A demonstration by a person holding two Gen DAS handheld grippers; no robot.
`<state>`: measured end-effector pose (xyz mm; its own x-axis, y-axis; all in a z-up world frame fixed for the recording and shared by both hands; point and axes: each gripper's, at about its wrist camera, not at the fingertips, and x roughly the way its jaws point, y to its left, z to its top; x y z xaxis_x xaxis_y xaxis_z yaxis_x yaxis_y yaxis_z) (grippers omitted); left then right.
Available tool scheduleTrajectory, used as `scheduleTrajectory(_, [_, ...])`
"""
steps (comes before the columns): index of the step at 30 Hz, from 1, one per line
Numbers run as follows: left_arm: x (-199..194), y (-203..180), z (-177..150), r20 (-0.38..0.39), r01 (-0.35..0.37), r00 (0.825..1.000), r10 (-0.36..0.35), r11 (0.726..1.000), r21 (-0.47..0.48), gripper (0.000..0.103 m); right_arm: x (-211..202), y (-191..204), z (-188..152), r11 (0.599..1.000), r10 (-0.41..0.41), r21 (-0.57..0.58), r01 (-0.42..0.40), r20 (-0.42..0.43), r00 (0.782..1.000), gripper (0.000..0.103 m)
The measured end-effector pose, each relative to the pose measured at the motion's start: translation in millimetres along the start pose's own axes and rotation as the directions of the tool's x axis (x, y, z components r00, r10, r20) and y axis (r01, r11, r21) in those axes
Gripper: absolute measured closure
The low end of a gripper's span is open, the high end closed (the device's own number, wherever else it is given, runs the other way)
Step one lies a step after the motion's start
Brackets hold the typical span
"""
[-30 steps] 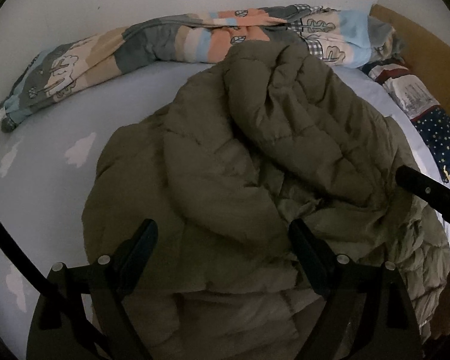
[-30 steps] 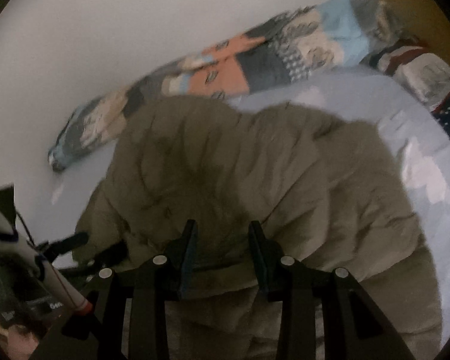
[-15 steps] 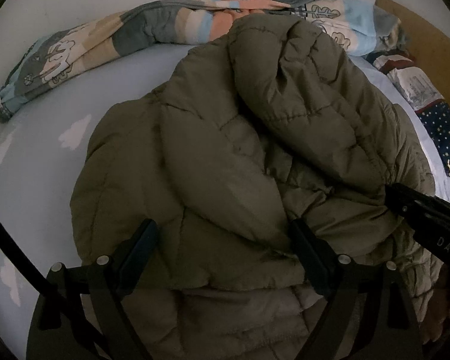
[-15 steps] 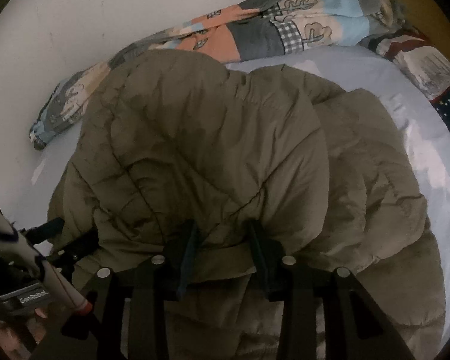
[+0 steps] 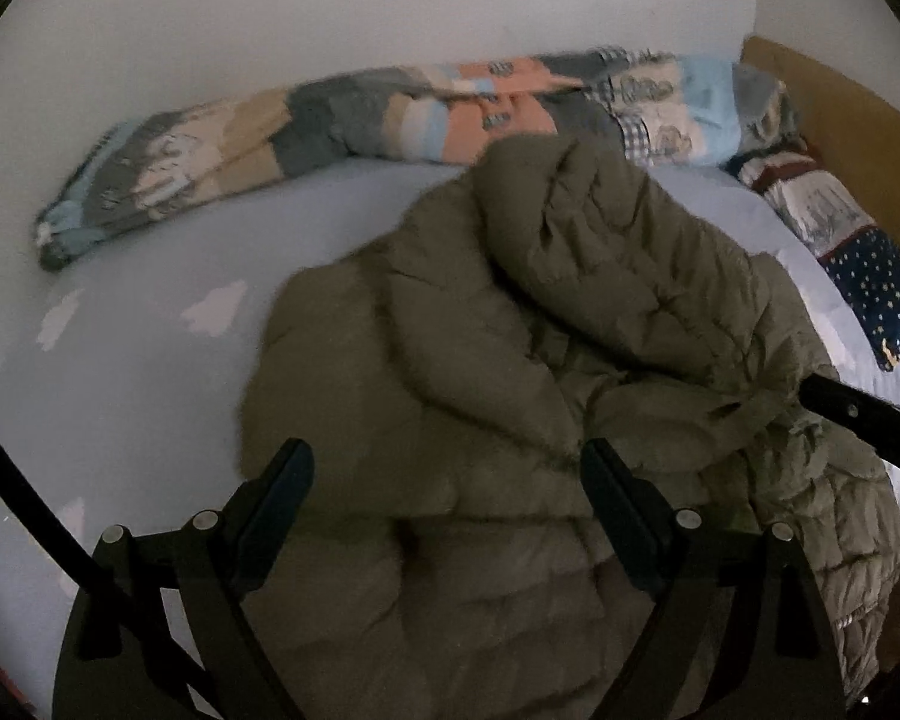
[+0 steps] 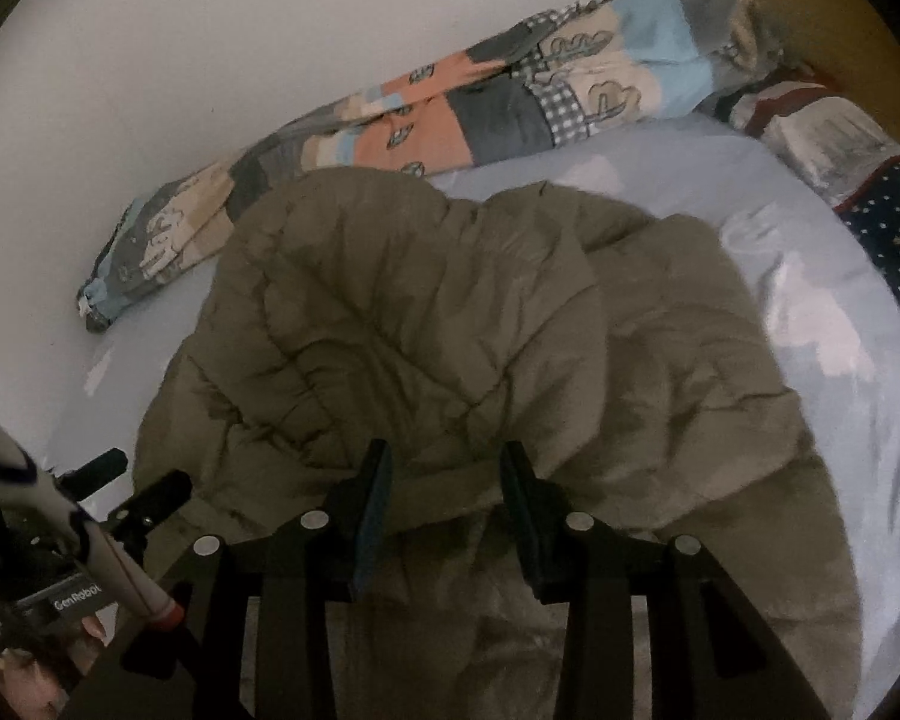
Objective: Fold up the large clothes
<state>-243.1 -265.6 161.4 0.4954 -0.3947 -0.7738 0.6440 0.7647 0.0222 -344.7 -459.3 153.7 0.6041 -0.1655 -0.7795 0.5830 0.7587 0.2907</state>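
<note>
An olive quilted puffer jacket (image 5: 510, 360) lies bunched on the pale blue bed sheet (image 5: 150, 360); it also fills the right wrist view (image 6: 420, 330). My left gripper (image 5: 447, 480) is open, its fingers wide apart over the jacket's near edge, holding nothing. My right gripper (image 6: 444, 480) has its jaws partly closed on a fold of the jacket's near edge, and the fabric passes between the fingers. The right gripper shows in the left wrist view (image 5: 858, 420) at the jacket's right side. The left gripper shows in the right wrist view (image 6: 144, 498) at lower left.
A rolled patchwork quilt (image 5: 360, 114) lies along the white wall at the back. A star-patterned navy pillow (image 5: 876, 288) and a wooden headboard (image 5: 840, 114) are at the right. The bare sheet (image 6: 810, 276) lies right of the jacket.
Both cameras pulled back from the jacket. The raised part of the jacket dropped lower onto the bed. The right gripper stays clamped on the fabric; the left stays open.
</note>
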Motion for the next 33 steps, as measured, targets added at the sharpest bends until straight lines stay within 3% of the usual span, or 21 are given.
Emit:
scheduleTrajectory(5, [-58, 14, -37, 0.040, -0.016, 0.999, 0.016, 1.000, -0.019, 0.013, -37, -8, -19, 1.000, 0.020, 0.019, -0.020, 0.002, 1.000, 0.062])
scheduleTrajectory(8, [-88, 21, -77, 0.033, -0.034, 0.999, 0.035, 0.999, -0.025, 0.013, -68, -8, -43, 1.000, -0.011, -0.014, 0.011, 0.030, 0.999, 0.054])
scheduleTrajectory(10, [-99, 26, -109, -0.007, -0.032, 0.999, 0.032, 0.999, -0.035, 0.013, -89, -12, -68, 1.000, -0.022, -0.008, 0.022, 0.042, 0.999, 0.049])
scheduleTrajectory(15, [-114, 37, -187, -0.121, -0.034, 0.992, 0.023, 0.996, -0.086, 0.013, -119, -22, -146, 0.999, -0.029, 0.018, 0.029, -0.007, 1.000, 0.048])
scheduleTrajectory(18, [-117, 38, -216, -0.155, -0.043, 0.988, 0.027, 0.994, -0.105, 0.013, -133, -26, -183, 0.999, -0.050, 0.010, 0.050, -0.025, 0.998, 0.048])
scheduleTrajectory(24, [-101, 41, -236, -0.195, -0.114, 0.976, 0.098, 0.991, -0.071, 0.013, -144, -34, -240, 0.993, -0.116, -0.031, 0.115, -0.051, 0.992, 0.048])
scheduleTrajectory(28, [-78, 40, -243, -0.252, -0.127, 0.962, 0.109, 0.990, -0.054, 0.011, -135, -46, -251, 0.989, -0.148, -0.020, 0.147, -0.097, 0.984, 0.048])
scheduleTrajectory(33, [-69, 39, -246, -0.261, -0.131, 0.959, 0.112, 0.990, -0.056, 0.007, -117, -56, -255, 0.989, -0.147, 0.013, 0.150, -0.147, 0.978, 0.048])
